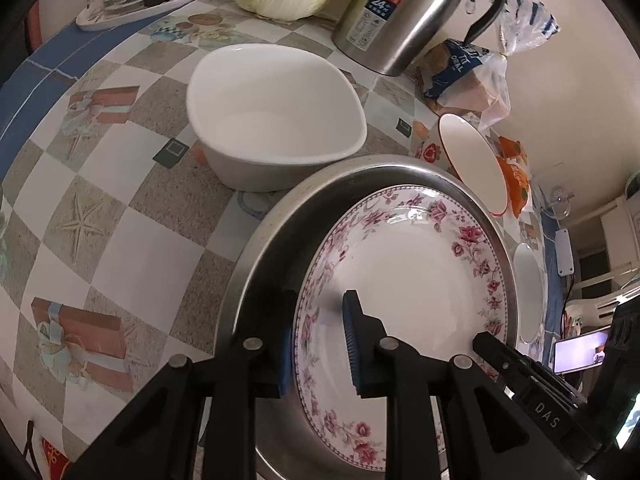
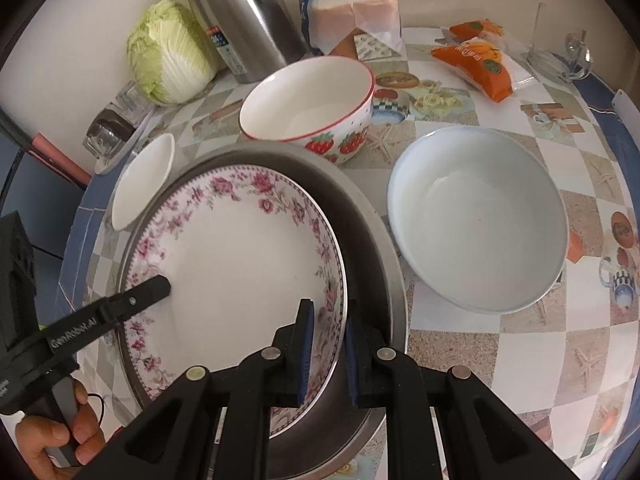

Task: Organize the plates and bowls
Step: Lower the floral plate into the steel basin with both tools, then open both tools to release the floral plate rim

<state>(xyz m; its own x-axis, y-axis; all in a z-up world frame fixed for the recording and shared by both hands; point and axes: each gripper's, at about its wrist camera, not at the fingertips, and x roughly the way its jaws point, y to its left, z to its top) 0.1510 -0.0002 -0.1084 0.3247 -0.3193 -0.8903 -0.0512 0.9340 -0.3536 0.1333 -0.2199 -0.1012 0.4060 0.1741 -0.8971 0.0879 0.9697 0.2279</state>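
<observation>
currently both sets of fingers, left gripper (image 1: pixel 320 340) and right gripper (image 2: pixel 326 354), clamp opposite rims of the floral plate (image 2: pixel 240 264) inside the steel basin (image 2: pixel 372 236); white bowls crowd the table (image 2: pixel 520 332) alongside.

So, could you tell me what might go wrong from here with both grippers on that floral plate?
1. The floral plate sits tilted in the steel basin, pinched only at opposite rims by the left gripper and right gripper; uneven lifting could let it slip.
2. The strawberry bowl and pale blue bowl stand close by; a swing might knock them.
</observation>
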